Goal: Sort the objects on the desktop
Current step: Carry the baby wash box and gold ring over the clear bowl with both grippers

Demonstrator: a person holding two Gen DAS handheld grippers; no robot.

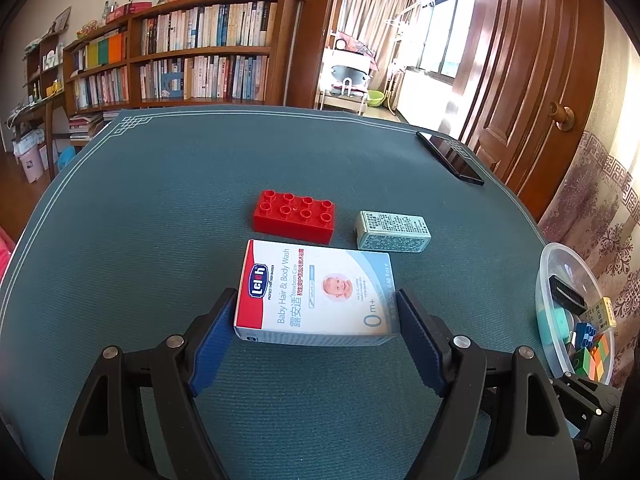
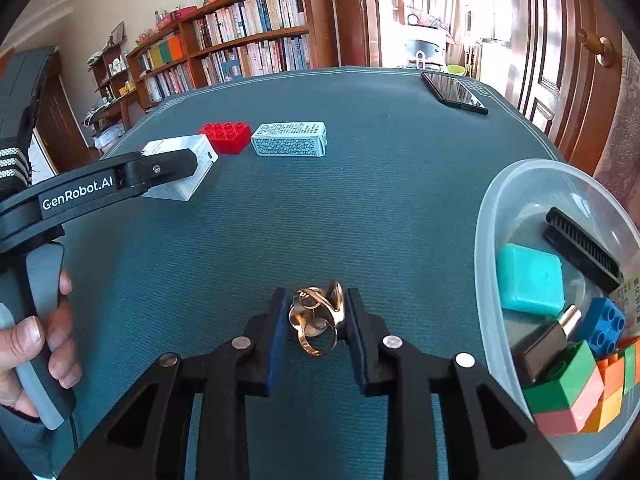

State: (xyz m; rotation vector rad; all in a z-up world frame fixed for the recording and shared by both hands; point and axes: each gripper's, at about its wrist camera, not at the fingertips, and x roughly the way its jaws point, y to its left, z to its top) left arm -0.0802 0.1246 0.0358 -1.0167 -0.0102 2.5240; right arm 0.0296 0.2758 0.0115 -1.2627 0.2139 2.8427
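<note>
At the left, a hand [image 2: 36, 344] is seen wrapped around the grey handle of the left gripper [image 1: 316, 316], whose blue-padded fingers [image 1: 212, 344] are set against the two ends of a white box [image 1: 316, 292] lying flat on the blue-green table mat [image 1: 160, 200]; the box is printed with a red band, a blue logo, a baby's face and the words "Baby Hair & Body Wash". Just beyond it a red toy brick [image 1: 294, 216] with eight studs is shown, and beside that a small pale box [image 1: 394, 231] covered in fine print. Nearer the front, a gold-coloured metal puzzle [image 2: 318, 318] of interlocked rings is gripped between the narrowly closed fingers of the right gripper [image 2: 318, 320], at the mat's surface. A black phone [image 2: 454, 92] is laid near the far right edge. At the far right, a clear plastic tub [image 2: 486, 240] is shown holding a teal block, a black comb-like piece, a blue brick and stacked coloured bricks.
</note>
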